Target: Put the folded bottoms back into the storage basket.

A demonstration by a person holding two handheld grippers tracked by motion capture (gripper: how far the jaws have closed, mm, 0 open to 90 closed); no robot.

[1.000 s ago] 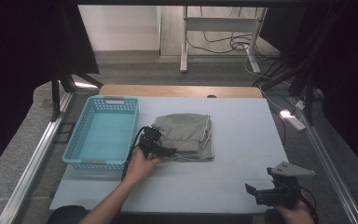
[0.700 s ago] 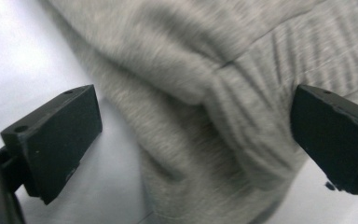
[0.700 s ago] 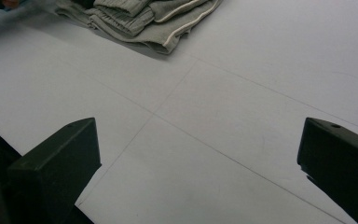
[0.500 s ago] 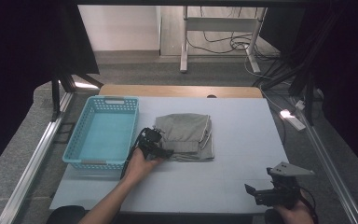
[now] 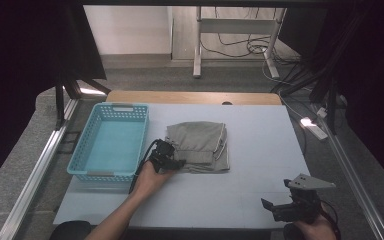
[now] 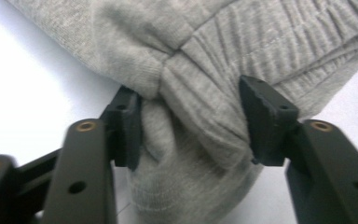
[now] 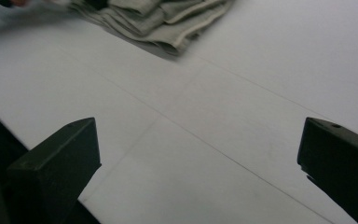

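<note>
L tongs just closing on near-left corner of folded grey garment, cloth bunched betw pads; R tongs wide open, empty, at bench near-right corner

High view looks down the table; both claw cameras sit close, perhaps sharing the folded cloth.

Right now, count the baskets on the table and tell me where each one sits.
1. The blue basket sits on the table's left side, just left of the folded grey garment; none other is visible.
</note>
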